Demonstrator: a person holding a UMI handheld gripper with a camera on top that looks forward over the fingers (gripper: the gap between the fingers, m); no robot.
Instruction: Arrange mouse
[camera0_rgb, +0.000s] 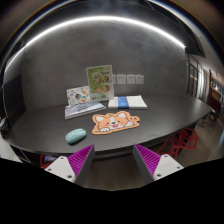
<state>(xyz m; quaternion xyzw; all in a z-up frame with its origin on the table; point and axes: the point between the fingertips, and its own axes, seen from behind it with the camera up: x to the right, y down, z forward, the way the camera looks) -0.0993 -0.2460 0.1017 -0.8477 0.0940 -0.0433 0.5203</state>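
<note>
A pale teal mouse lies on the dark table, left of an orange cat-shaped mouse mat. My gripper is open and empty, held back from the table's near edge, with its purple pads spread wide. The mouse is beyond the left finger and the mat is beyond the gap between the fingers.
Upright cards and booklets stand at the back of the table, with a blue and white stack of books to their right. Red chair parts show below the table's near edge on the right.
</note>
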